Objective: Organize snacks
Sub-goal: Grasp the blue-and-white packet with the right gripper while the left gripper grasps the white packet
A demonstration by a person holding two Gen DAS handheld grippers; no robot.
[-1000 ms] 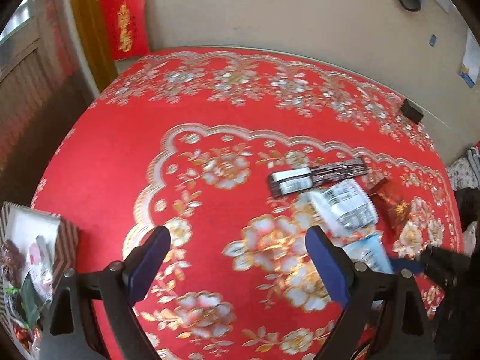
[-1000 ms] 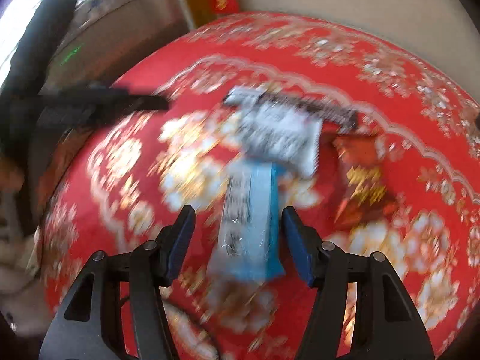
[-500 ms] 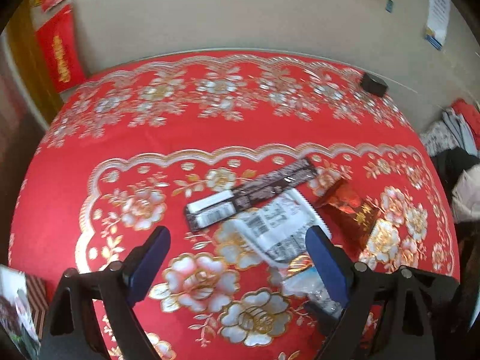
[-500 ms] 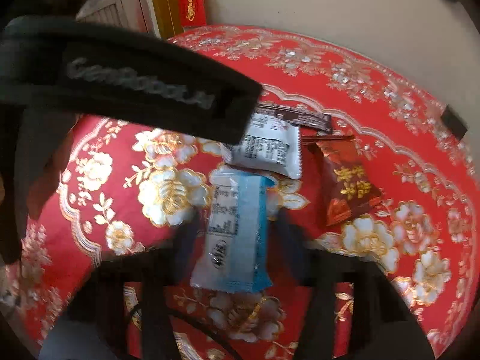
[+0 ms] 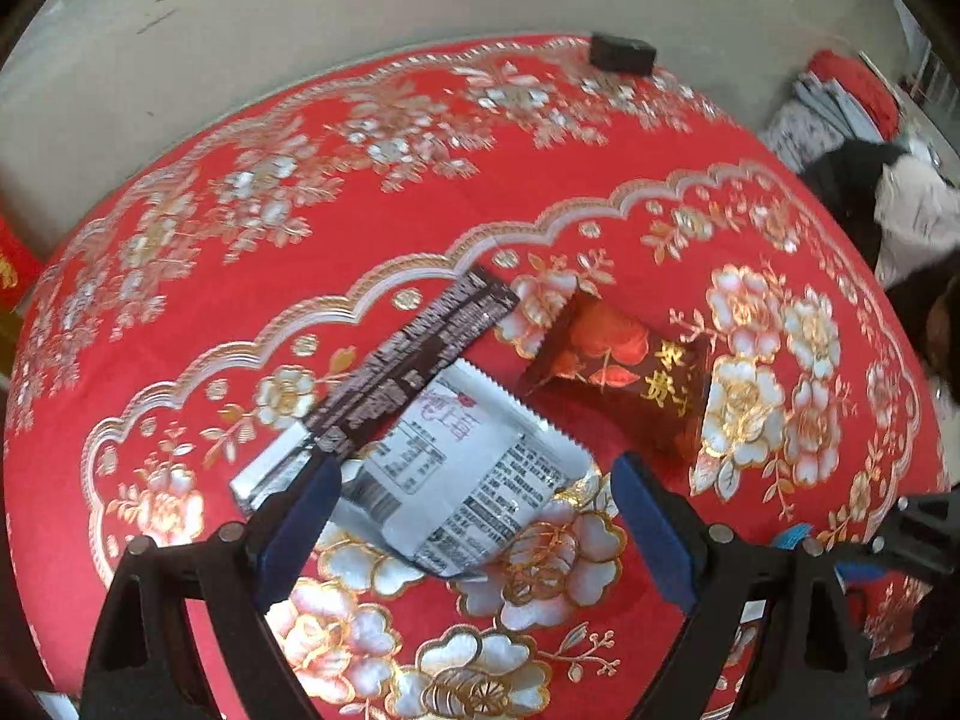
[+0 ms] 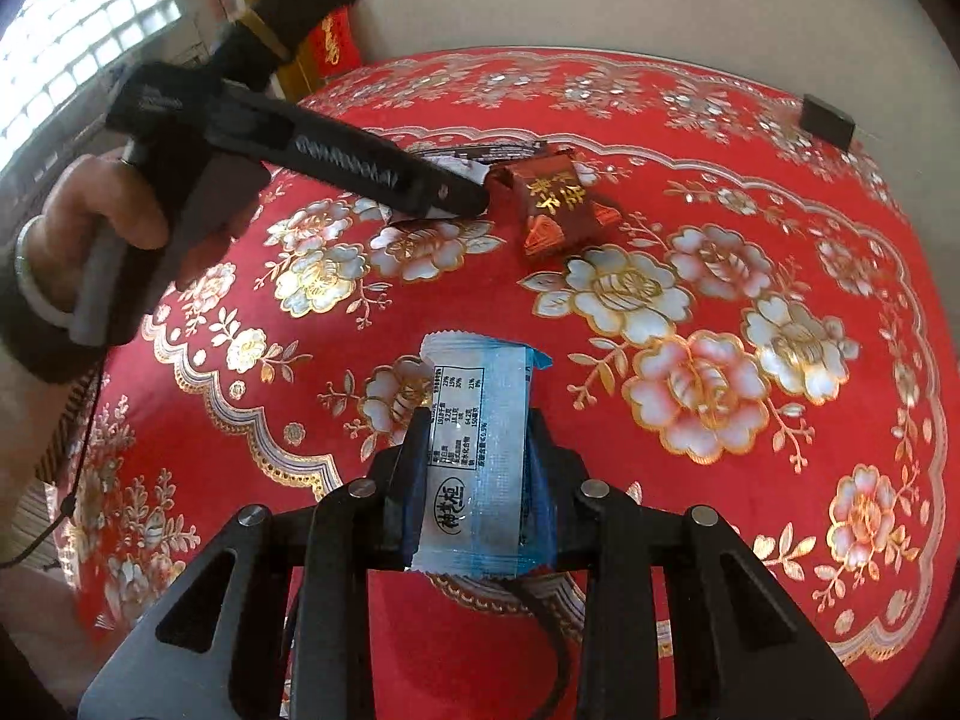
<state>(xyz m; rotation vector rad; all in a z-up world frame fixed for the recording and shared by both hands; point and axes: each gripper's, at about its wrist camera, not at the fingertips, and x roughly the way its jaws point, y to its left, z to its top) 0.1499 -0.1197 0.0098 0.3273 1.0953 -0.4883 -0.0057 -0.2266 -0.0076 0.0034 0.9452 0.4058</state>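
My left gripper (image 5: 474,516) is open, its blue pads on either side of a white snack packet (image 5: 462,474) lying on the red flowered tablecloth (image 5: 300,192). A long dark bar wrapper (image 5: 408,354) lies against the packet's far left side. A dark red snack pack (image 5: 624,360) lies to the right. My right gripper (image 6: 477,450) is shut on a light blue snack packet (image 6: 480,438) and holds it above the cloth. In the right wrist view the left gripper (image 6: 444,192) reaches over the white packet, beside the dark red pack (image 6: 552,204).
A small black box (image 5: 621,54) sits at the table's far edge, also in the right wrist view (image 6: 828,120). Clothes and bags (image 5: 864,168) lie beyond the table on the right. A beige wall (image 5: 300,12) runs behind the table.
My right gripper has closed on the blue packet and lifted it off the cloth. My left gripper has moved right and forward until its pads straddle the white packet.
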